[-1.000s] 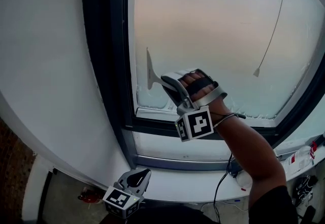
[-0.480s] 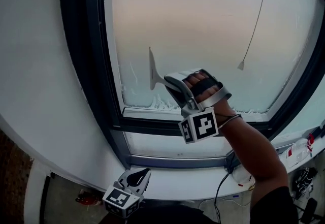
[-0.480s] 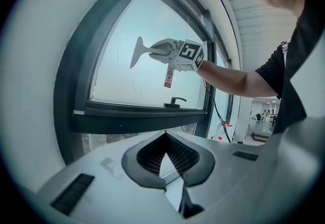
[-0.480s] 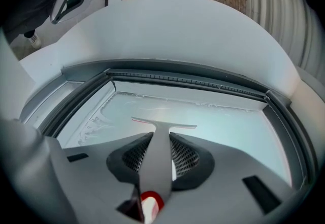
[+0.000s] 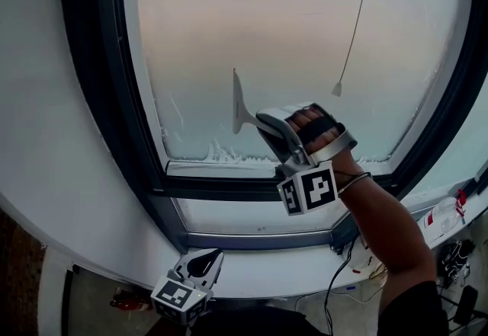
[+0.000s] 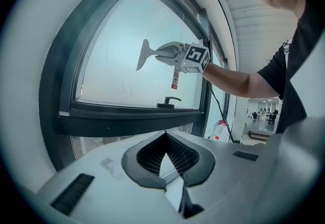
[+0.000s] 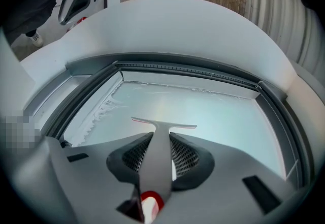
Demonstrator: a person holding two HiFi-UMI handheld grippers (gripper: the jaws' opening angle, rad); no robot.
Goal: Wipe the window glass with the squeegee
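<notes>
A white squeegee [image 5: 238, 102] stands with its blade upright against the frosted window glass [image 5: 290, 30], low on the pane and a little left of its middle. My right gripper [image 5: 268, 127] is shut on the squeegee's handle. In the right gripper view the handle [image 7: 157, 157] runs out between the jaws, and the blade [image 7: 163, 124] lies flat on the glass [image 7: 218, 116]. My left gripper [image 5: 204, 266] hangs low below the sill, shut with nothing in it. From the left gripper view [image 6: 165, 139] I see the squeegee [image 6: 144, 54] held up on the pane.
Soapy streaks [image 5: 217, 152] cling to the pane's lower left corner. A blind cord with a pull [image 5: 336, 88] hangs in front of the glass at right. The dark frame [image 5: 114, 98] and white sill [image 5: 259, 216] border the pane. A bottle [image 5: 442, 212] and cables lie at right.
The squeegee and right gripper have slid to the right across the glass, away from the left frame. The left gripper has stayed low by the sill.
</notes>
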